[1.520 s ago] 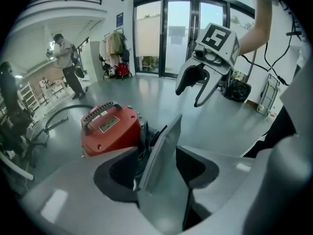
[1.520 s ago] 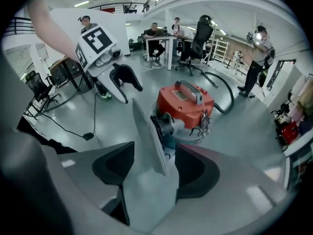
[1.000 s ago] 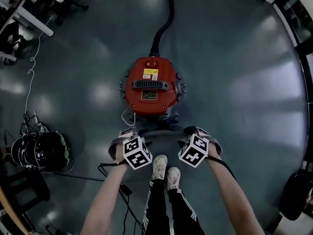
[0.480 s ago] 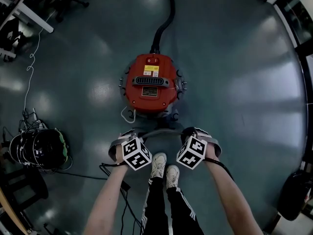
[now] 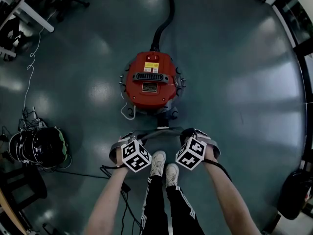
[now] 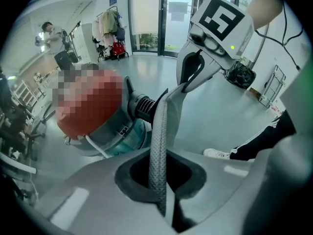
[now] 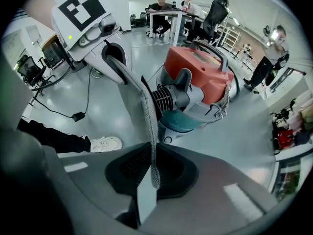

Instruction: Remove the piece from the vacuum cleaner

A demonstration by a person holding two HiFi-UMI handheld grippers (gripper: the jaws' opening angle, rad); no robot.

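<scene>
A red vacuum cleaner (image 5: 149, 80) stands on the floor with its black hose (image 5: 166, 18) running away from me. A thin grey strip-like piece (image 5: 156, 132) spans between my two grippers, just clear of the vacuum's near side. My left gripper (image 5: 128, 140) is shut on its left end and my right gripper (image 5: 189, 133) on its right end. The left gripper view shows the piece (image 6: 159, 131) edge-on between the jaws (image 6: 159, 180), the vacuum (image 6: 93, 111) behind it. The right gripper view shows the same piece (image 7: 146, 111) clamped (image 7: 152, 168) in front of the vacuum (image 7: 200, 82).
My shoes (image 5: 164, 165) stand just behind the grippers. A black round bundle with cables (image 5: 36, 148) lies at the left, and a thin cord (image 5: 29, 67) trails across the floor. A dark bag (image 5: 293, 195) sits at the right. Desks and people (image 7: 171, 9) are further off.
The gap between the held piece and the vacuum has widened; the vacuum now sits farther from my grippers. Both grippers keep their hold.
</scene>
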